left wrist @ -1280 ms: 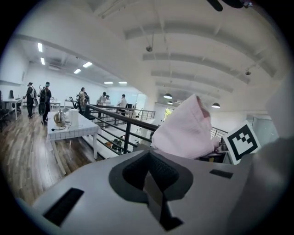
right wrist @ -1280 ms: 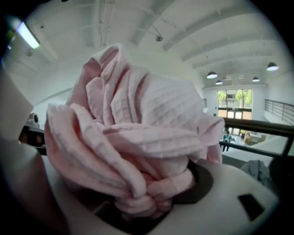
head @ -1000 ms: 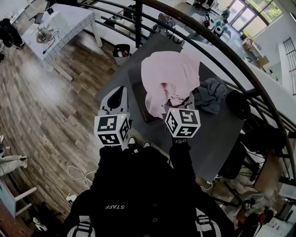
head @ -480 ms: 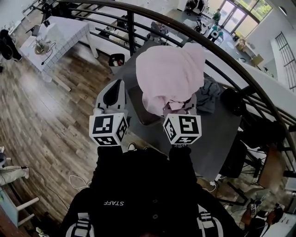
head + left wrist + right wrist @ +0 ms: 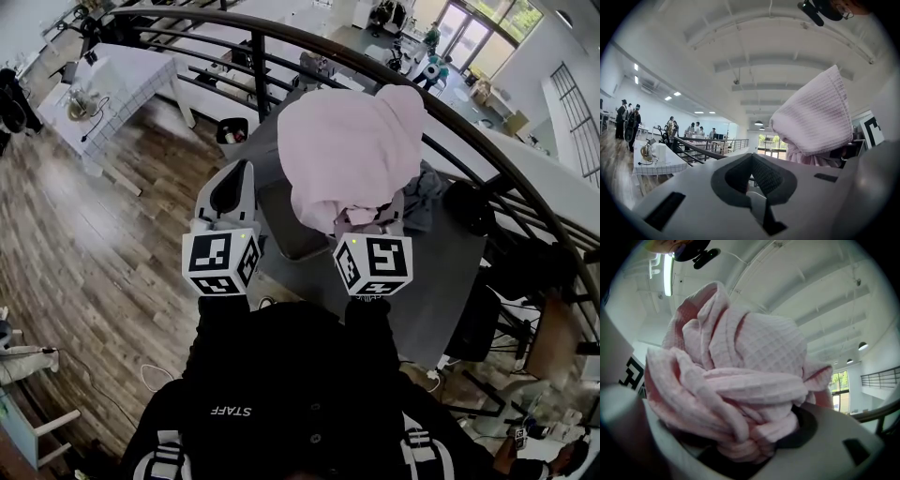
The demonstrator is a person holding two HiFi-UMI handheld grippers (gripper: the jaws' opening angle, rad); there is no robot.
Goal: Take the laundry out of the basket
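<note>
The left gripper [image 5: 751, 179] has its fingers closed on nothing. The right gripper [image 5: 749, 446] has its fingers clamped on a bunched fold of the pink cloth [image 5: 352, 150]. The cloth has risen in the last second and now hangs above the basket [image 5: 274, 225] on the grey counter [image 5: 441, 281], apparently clear of the rim.

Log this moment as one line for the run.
right tongs: shut on pink cloth, held up over table | left tongs: shut, empty | grey garment: on table

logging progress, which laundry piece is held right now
The pink cloth, bunched in the right gripper; the grey cloth lies on the table beside it.
</note>
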